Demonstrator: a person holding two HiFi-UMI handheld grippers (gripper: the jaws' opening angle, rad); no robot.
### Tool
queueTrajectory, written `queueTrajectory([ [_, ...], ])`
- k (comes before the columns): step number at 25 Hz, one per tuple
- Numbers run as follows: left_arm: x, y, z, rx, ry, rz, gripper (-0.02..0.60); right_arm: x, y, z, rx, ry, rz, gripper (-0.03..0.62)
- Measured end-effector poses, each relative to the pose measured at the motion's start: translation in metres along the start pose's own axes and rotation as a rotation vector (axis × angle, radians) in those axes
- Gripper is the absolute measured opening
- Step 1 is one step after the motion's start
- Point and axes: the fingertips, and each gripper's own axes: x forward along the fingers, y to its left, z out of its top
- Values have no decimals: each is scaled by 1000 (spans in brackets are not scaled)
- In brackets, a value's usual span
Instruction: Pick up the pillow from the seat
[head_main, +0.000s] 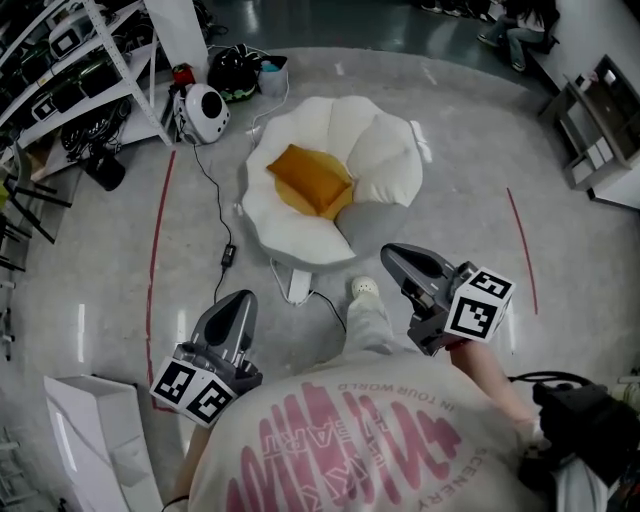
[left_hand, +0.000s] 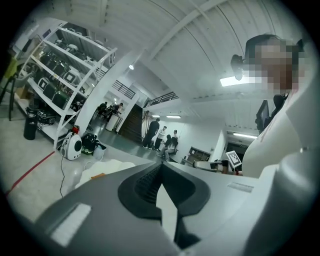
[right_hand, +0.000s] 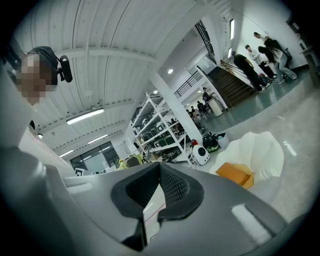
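While both the left gripper (head_main: 232, 312) and right gripper (head_main: 412, 264) are held pressed together and empty, the orange pillow (head_main: 310, 180) could be shoved across the seat (head_main: 385, 155) unless the jaws are opened first.

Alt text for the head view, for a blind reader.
An orange pillow lies on a white petal-shaped seat. Below it, the left hand-held gripper and right hand-held gripper point toward it, both shut and empty.
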Motion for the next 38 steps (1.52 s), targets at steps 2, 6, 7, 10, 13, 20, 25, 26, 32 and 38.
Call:
queueTrajectory([
  [2, 9, 11, 6, 4, -13, 26, 15, 14, -9, 6, -9, 23, 20, 6],
  [6, 32, 35, 20, 6, -48, 85, 14, 47, -34, 29, -20, 51, 68, 6],
  [7, 40, 40, 23, 9, -51, 98, 14, 56, -42, 36, -23, 53, 80, 6],
  [10, 66, 57, 30, 8, -64, 145, 14, 82, -73, 63, -39, 61, 109, 6],
  [13, 97, 72, 40, 15, -80, 187, 14, 106, -104, 95, -55, 76, 138, 6],
  [20, 179, 89, 62, 25, -127, 249, 14, 149, -173, 157, -95, 112, 212, 6],
  [25, 235, 96, 73, 2, -150, 274, 15, 173, -204, 185, -120, 142, 266, 6],
  [26, 243, 100, 72, -4, -162, 286, 14, 178, -211, 185, -133, 154, 278, 6],
  [32, 271, 118, 33, -12, -124, 329, 14, 193, -253, 176, -169, 219, 281, 6],
  [38, 282, 129, 19, 3, -111, 376, 14, 207, -292, 164, -142, 231, 246, 6],
])
